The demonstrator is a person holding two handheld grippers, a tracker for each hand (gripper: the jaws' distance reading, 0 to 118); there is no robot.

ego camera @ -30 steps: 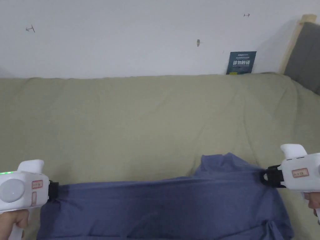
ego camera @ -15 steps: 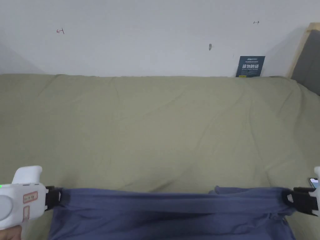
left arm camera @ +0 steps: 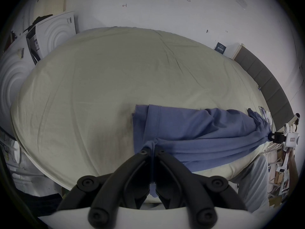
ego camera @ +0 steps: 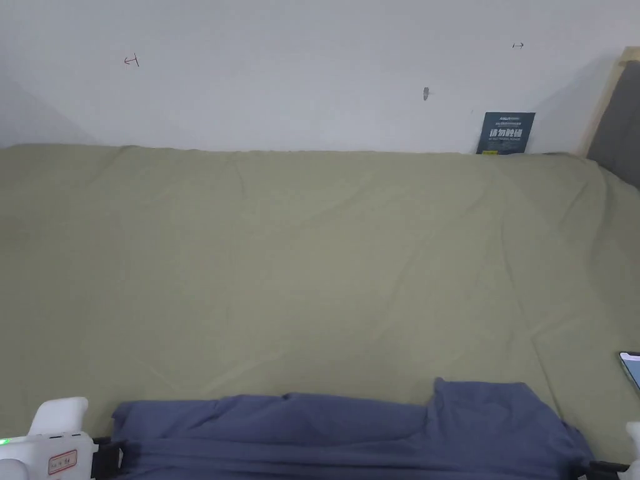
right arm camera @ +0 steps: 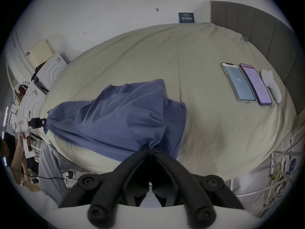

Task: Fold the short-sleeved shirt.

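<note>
My left gripper and right gripper each have fingers clamped on a bunched corner of the shirt, which sags between them across the near edge of the bed. I judge this the spreading step; next, lay it flat ahead.

Bedroom pressed into use as a data-collection room. A wide bed under an olive-beige sheet spreads ahead of both grippers, with a grey padded headboard along its side to the right of the right gripper. The bare white wall beyond the bed carries small pen marks and a dark printed card. Two phones lie side by side on the sheet ahead-right of that gripper. White moulded foam panels lean far left of the left gripper; loose cables hang off the bed's right edge.
</note>
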